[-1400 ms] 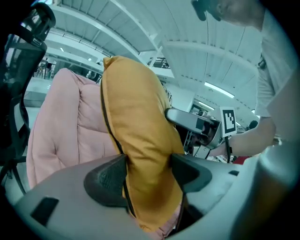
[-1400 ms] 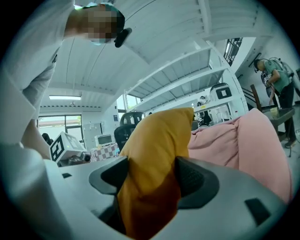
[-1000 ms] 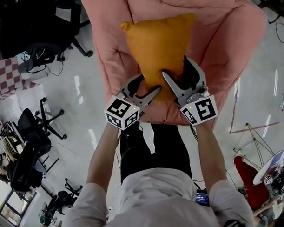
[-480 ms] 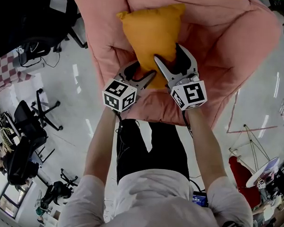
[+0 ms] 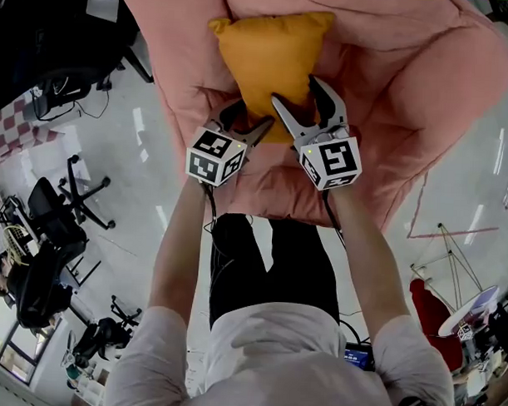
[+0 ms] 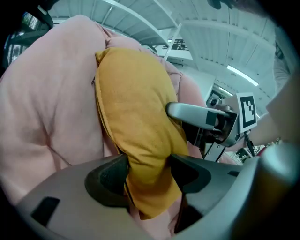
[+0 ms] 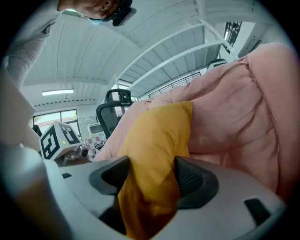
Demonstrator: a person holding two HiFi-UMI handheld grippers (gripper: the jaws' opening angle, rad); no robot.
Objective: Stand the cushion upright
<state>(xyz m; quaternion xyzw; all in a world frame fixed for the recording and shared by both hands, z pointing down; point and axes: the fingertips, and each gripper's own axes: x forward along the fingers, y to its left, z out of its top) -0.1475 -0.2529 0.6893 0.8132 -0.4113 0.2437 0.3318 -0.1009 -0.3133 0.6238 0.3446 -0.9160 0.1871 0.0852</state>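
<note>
Both claws are on it! The mustard-yellow fabric cushion point(image 5: 271, 61) sits in the big pink padded armchair point(image 5: 407, 95), its back pressed against the chair's puffy quilted back and its top corners pointing up.

The left gripper point(image 5: 249, 119) has the cushion's lower left corner pinched. In the left gripper view the dark pads squeeze a fold of yellow cloth between them, jaws fairly wide around the bunched fabric point(image 6: 147, 176). The right gripper point(image 5: 298, 91) grips the lower right part the same way, and its own view shows the pads clamped on a thick yellow fold point(image 7: 150, 176). The two grippers sit just beside each other, with their marker cubes facing the camera.

The seat beneath is soft and creased pink padding, bulging around the cushion on both sides.

Now the room. A glossy pale floor point(image 5: 138, 177) throws back streaks of ceiling light. Black wheeled office chairs point(image 5: 58, 220) stand at the left, near a red-and-white checked patch point(image 5: 15, 127). A thin reddish line point(image 5: 420, 204) crosses the floor at the right. Overhead in the gripper views is a white beamed ceiling point(image 7: 154, 51) with a strip light.
</note>
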